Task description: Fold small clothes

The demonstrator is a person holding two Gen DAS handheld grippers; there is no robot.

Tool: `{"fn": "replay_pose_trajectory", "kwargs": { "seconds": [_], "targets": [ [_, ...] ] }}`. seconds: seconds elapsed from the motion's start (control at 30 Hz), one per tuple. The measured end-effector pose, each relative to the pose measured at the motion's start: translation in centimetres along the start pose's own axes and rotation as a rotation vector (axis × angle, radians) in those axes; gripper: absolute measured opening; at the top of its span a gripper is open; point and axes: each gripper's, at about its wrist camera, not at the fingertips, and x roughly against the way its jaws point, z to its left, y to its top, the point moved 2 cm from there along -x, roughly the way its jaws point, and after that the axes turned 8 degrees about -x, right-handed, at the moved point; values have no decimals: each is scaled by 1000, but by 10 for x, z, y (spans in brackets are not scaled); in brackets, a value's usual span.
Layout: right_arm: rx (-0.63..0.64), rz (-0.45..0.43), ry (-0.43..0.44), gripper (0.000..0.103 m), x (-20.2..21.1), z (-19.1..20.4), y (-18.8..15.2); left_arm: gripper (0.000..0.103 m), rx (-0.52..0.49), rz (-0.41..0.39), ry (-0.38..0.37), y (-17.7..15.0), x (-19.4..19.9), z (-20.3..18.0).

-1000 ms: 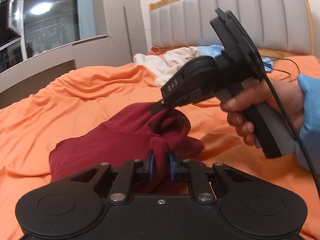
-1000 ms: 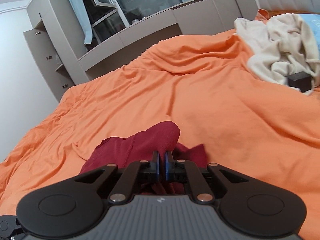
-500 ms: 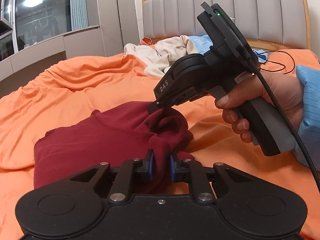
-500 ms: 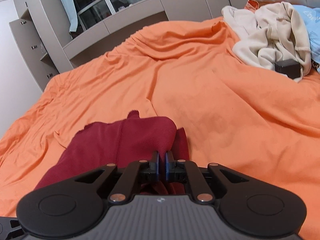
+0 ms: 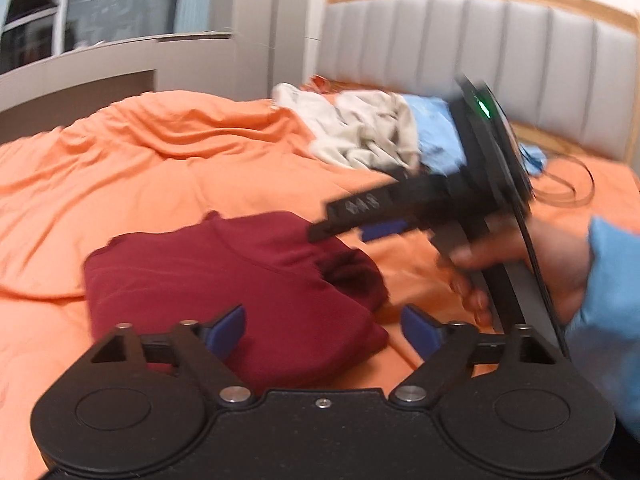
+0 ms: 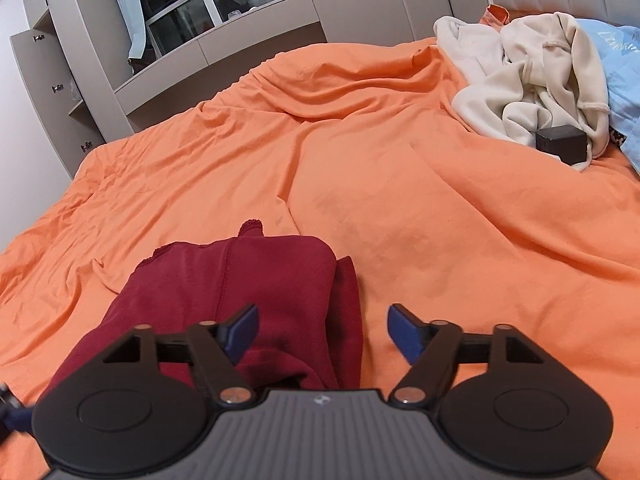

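Your left hand-held gripper [image 5: 322,322] was spreading its jaws, blue pads wide and pressing on nothing, with the near edge of the red garment [image 5: 224,280] lying loose between them. That garment sat on the orange bed cover [image 5: 140,184] as a compact bundle, doubled over on itself, so by my reading one fold was down and both grips were letting go. Its right corner looked bunched and dark, not flat; you probably had some squaring or one more fold left.

Over to the middle: open orange cover stretched left of and beyond the garment, creased but bare, plenty of room to slide or smooth.

Your right hand-held gripper [image 6: 322,330] was opening too, pads apart, the garment's right side beneath and between them, nothing clamped.

Further right, toward the headboard [image 5: 480,48], the cream clothes [image 6: 528,80] and a blue piece [image 6: 620,64] waited in a heap, well apart, unfolded. A small black box [image 6: 562,144] rested against that heap, and a cable [image 5: 568,188] looped nearby, so reach there carefully.
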Motion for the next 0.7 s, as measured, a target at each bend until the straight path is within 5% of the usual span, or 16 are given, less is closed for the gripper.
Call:
{"fn": "replay_pose_trajectory", "kwargs": {
  "seconds": [0.07,0.47,0.7],
  "targets": [
    [0,3,-3,88,-1,0,-1,102,42,-9,33,3,7,12],
    [119,32,-114,103,-5,10,-15,102,214,53,305,-7,28,93],
    [182,58,-154,103,-8,15,-25,102,341,107,340,-29,28,131]
  ]
}}
